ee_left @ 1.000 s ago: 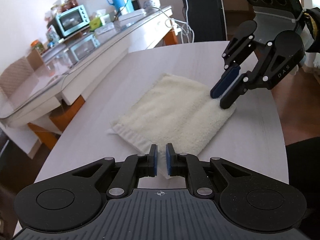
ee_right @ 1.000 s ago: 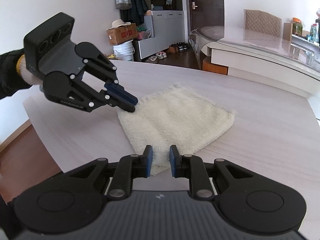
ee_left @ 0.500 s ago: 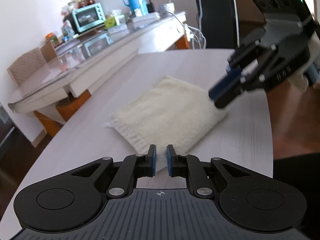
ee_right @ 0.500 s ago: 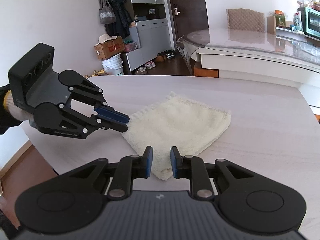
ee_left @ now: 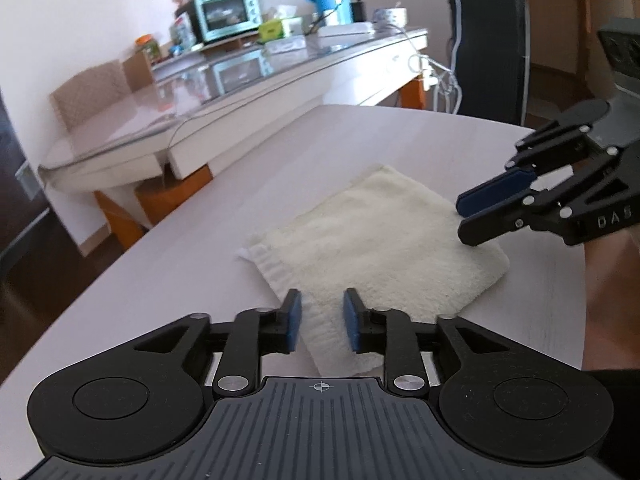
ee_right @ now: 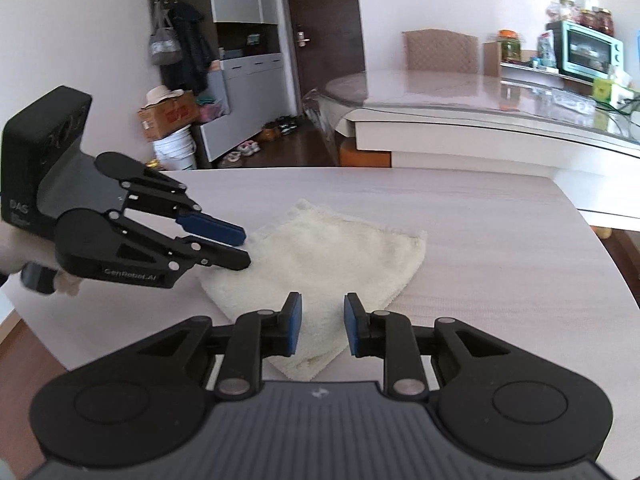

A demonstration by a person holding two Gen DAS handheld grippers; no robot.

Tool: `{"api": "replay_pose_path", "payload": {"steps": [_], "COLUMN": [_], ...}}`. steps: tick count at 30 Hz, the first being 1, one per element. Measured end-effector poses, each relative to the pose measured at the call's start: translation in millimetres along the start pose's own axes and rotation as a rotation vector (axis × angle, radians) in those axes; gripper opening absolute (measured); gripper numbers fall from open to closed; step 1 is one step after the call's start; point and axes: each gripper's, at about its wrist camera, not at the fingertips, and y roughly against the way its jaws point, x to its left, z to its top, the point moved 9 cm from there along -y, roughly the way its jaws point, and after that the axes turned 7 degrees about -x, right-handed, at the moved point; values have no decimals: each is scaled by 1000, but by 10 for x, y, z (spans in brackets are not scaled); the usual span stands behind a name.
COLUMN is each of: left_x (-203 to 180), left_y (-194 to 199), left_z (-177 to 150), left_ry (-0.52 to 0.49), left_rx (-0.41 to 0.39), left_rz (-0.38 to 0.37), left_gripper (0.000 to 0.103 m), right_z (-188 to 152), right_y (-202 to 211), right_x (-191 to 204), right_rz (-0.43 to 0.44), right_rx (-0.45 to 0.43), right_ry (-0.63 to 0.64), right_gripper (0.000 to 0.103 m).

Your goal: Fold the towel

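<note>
Cream towel (ee_left: 376, 240) lies folded at centre frame on the desk (ee_left: 280, 152); both grippers, left (ee_left: 319, 320) and right (ee_right: 319, 322), hover at opposite corners, jaws parted and empty, apparently poised for another fold.

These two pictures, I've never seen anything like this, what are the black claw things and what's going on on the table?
They are two hand-held grippers, one in each of a person's hands, with a camera on each looking forward along its two blue-padded fingers. One picture is from the left gripper, which also sees the right gripper across from it. The other picture is from the right one, and there the left gripper appears at the side. A folded cream towel lies flat on a pale wooden table. Both grippers are open and hold nothing; each sits at the towel's edge. Behind is a glass-topped table with a small oven.
</note>
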Motion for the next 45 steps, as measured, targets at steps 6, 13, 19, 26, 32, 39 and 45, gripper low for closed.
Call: {"api": "replay_pose_path", "payload": {"steps": [6, 13, 19, 26, 32, 39, 45], "left_x": [31, 72, 103, 154, 189, 152, 72], "left_y": [10, -1, 6, -17, -46, -23, 96], "left_z": [-32, -64, -83, -110, -123, -122, -176], "left_ry": [74, 109, 122, 140, 165, 153, 185], "left_rx": [1, -7, -8, -4, 9, 26, 28], "left_rz": [50, 99, 114, 155, 170, 214, 276], "left_gripper": [55, 73, 78, 93, 97, 97, 97], "right_z": [-15, -59, -24, -59, -64, -53, 25], "right_y": [-22, -45, -28, -94, -131, -172, -311], "right_x": [-37, -40, -110, -121, -154, -202, -212], "right_rz": [-96, -161, -200, -220, -231, -242, -202], "right_rx": [-2, 7, 0, 34, 58, 83, 86], "right_ry": [2, 48, 39, 65, 84, 109, 165], "right_gripper": [44, 49, 52, 58, 61, 71, 70]}}
